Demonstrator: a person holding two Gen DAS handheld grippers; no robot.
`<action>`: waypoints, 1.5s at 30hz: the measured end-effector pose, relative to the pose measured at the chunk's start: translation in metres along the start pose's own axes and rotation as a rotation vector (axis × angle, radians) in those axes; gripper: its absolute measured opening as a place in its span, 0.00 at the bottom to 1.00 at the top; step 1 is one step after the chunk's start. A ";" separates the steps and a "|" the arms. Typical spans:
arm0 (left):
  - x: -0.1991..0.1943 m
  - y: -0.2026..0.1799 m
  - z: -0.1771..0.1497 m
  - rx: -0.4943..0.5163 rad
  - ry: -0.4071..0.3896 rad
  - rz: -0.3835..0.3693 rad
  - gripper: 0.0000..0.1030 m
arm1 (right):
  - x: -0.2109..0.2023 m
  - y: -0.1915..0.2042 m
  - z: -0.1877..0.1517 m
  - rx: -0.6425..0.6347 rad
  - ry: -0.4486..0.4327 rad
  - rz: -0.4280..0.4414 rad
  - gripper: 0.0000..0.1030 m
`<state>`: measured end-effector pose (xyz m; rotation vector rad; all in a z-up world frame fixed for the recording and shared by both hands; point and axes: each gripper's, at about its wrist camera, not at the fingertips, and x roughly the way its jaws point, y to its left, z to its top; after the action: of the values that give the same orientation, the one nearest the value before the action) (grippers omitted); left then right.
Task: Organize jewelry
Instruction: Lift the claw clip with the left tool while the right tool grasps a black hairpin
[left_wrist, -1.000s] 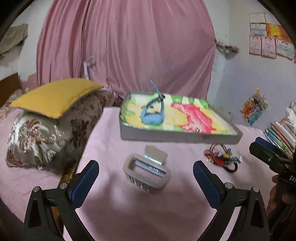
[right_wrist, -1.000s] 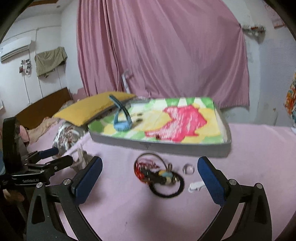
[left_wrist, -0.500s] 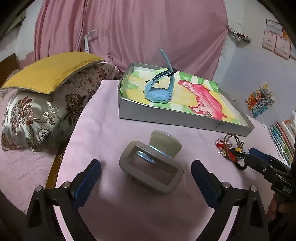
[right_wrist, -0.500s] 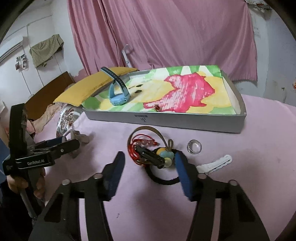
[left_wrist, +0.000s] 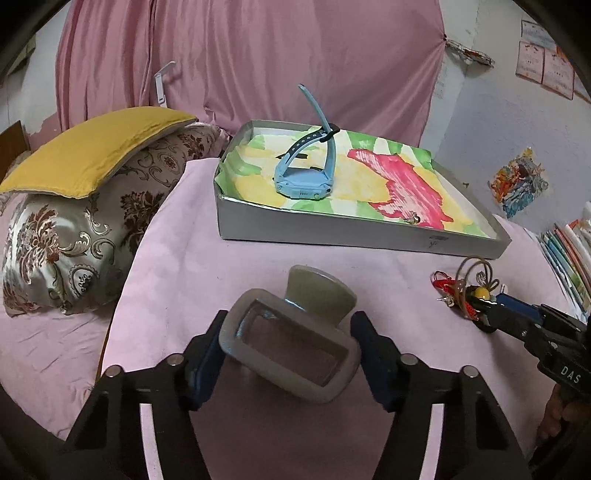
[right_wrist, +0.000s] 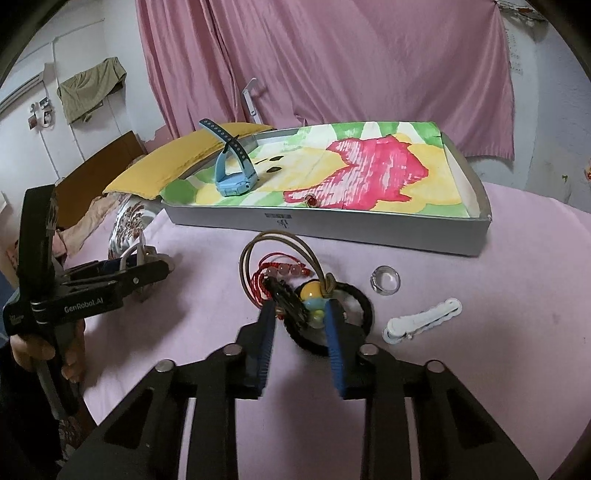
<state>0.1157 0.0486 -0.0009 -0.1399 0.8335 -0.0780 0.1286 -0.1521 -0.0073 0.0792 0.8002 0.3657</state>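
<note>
The shallow grey box (left_wrist: 332, 230), lined with a green, yellow and pink painted sheet, sits at the far side of the pink-covered table (left_wrist: 229, 266), well beyond both grippers. A light-blue watch (left_wrist: 304, 181) stands in its left part, strap looped upward, and a tiny red-stoned piece (right_wrist: 311, 201) lies near the front wall.

The grey hair claw (left_wrist: 291, 347) lies on the table right between the blue pads of the left gripper (left_wrist: 290, 354); its jaws have just been closing and stand half apart, close on either side of the claw (whether the pads already press it I cannot tell). It is a rectangular matte frame with a flared thumb tab pointing toward the box.

The right gripper (right_wrist: 300, 314) has just been closing too, its jaws nearly together around a tangle of hair ties (right_wrist: 295, 280): a black elastic ring with yellow and blue beads, a red cord with pink beads, a tan loop. Just to their right lie a clear ring (right_wrist: 385, 279) and a white scalloped clip (right_wrist: 421, 319).
</note>
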 end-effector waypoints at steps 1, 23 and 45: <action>0.000 0.000 0.000 0.000 0.000 -0.002 0.61 | 0.000 0.000 0.000 0.002 -0.002 0.000 0.18; -0.004 -0.025 -0.009 0.028 0.017 -0.032 0.60 | -0.004 0.004 0.000 -0.032 -0.026 0.005 0.05; -0.019 -0.070 -0.011 0.063 -0.117 -0.195 0.59 | -0.062 0.003 -0.003 -0.097 -0.252 -0.033 0.03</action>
<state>0.0938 -0.0188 0.0164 -0.1645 0.6985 -0.2773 0.0860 -0.1716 0.0339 0.0208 0.5333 0.3551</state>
